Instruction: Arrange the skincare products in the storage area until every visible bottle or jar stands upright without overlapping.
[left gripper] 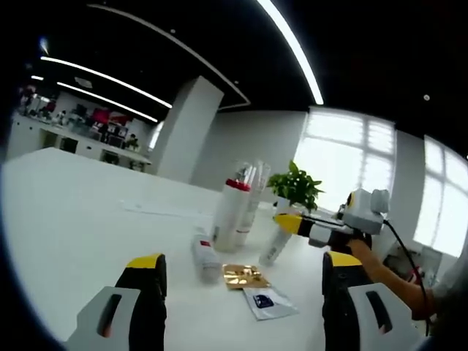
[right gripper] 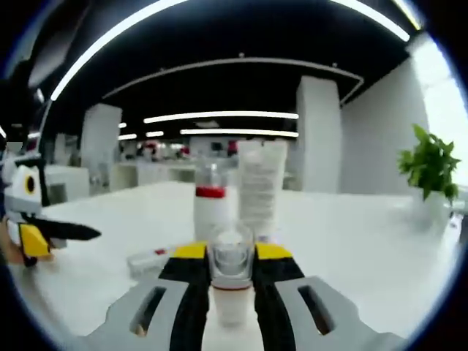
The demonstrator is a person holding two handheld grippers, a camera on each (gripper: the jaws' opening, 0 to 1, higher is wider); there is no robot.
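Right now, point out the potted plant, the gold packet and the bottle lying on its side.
Potted plant [left gripper: 295, 186]: left gripper view, on its leaves.
Gold packet [left gripper: 244, 276]: left gripper view, on its middle.
Lying bottle [left gripper: 206, 257]: left gripper view, on its white body.

Four white skincare bottles: two upright, one lying, one gripped. One gold foil sachet. One white sachet. One green potted plant.

Your worktop is white and broad. Standing on it: a tall white bottle with a red band, a clear-capped tube just behind it, and a potted plant further back. Lying flat: a small white bottle, beside it a gold sachet, then a white sachet with a dark label nearer you.
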